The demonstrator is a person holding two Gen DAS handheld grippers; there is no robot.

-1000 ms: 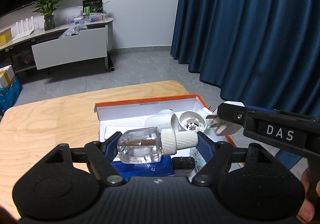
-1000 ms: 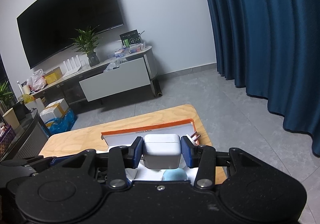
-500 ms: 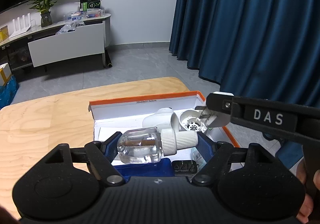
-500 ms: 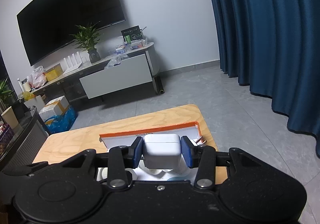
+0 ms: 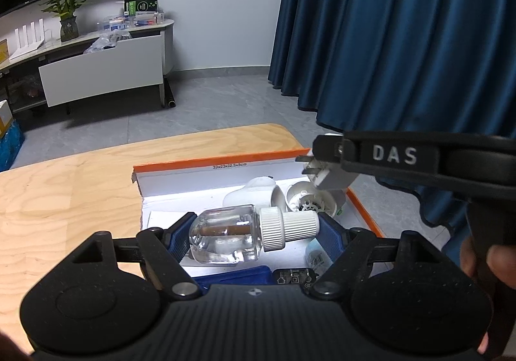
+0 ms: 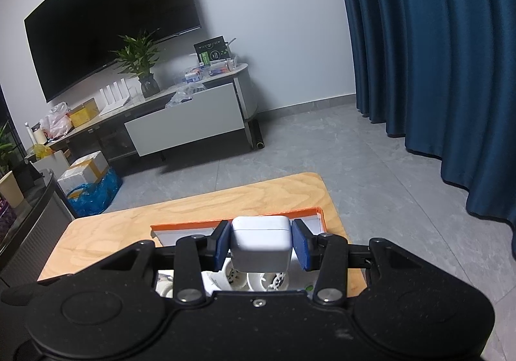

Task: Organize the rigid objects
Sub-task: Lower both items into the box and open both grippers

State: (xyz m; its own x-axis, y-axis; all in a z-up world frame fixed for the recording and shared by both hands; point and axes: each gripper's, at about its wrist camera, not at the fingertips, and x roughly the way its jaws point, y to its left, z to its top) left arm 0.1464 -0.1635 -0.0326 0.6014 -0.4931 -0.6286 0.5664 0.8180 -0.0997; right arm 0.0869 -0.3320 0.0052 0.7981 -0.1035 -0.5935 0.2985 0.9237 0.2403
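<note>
The left claw [image 5: 254, 233] is clamped on a clear bottle [image 5: 225, 238] with a white ribbed cap, held on its side above the near part of the box [image 5: 206, 164]. The right claw [image 6: 260, 245] is clamped on a white charger [image 6: 260, 241], which hangs over the box's far right corner.

The box, white inside with an orange rim, sits at the far right corner of the desk [image 5: 64, 186]. Judging by its contents, the sorting is well under way: a white cup [image 5: 254, 196] on its side, a round white part [image 5: 306, 199] with a grille, a blue item, a black adapter [image 5: 290, 277] and a small labelled bottle already lie in it. What seems left is to set down the two held things. The bare desk in view shows nothing else waiting, though its near side is hidden behind the claws.

The left view alone shows the charger's prongs [image 5: 306, 165], pointing out over the box, the right claw from the side, and fingers [image 5: 496, 264] of the hand on its handle. It also shows the bottle, which the right view does not. The right view shows the charger's square body squarely between the blue pads [image 6: 300, 245], and more of the desk's far edge and the room beyond.
</note>
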